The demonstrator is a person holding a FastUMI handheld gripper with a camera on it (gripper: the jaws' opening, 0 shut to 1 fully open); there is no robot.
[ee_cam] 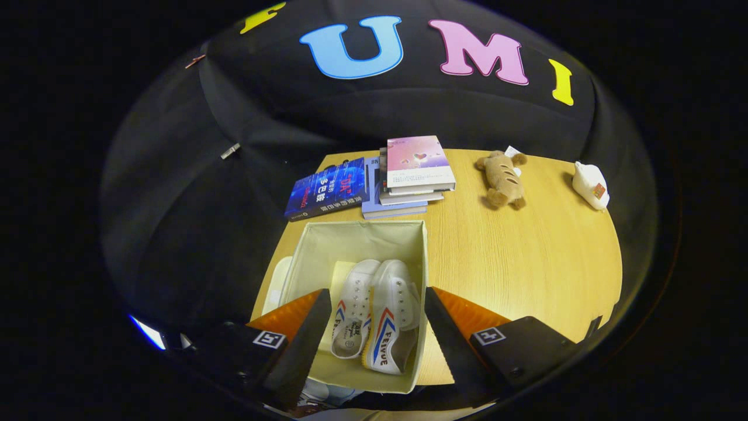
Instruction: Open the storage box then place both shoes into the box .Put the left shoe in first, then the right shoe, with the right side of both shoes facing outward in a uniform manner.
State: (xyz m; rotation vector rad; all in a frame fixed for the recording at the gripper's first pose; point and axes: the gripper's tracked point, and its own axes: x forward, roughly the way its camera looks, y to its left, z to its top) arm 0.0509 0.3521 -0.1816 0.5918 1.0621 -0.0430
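An open beige fabric storage box (356,237) stands on the wooden table just below and ahead of my fingers. Two white canvas shoes with red and blue stripes lie inside it, side by side on their sides. The left-hand shoe (350,318) sits deeper in the box, and the right-hand shoe (392,318) overlaps it toward the box's right wall. My gripper (377,304) hovers above the box, open, with its fingers spread wide on either side of the shoes and touching neither. The box's lid (276,286) lies beside its left wall.
Beyond the box lie a blue book (327,188) and a stack of books (412,172). A brown plush toy (504,178) and a white plush toy (590,184) sit at the table's (526,263) far right. Black cloth walls surround the table.
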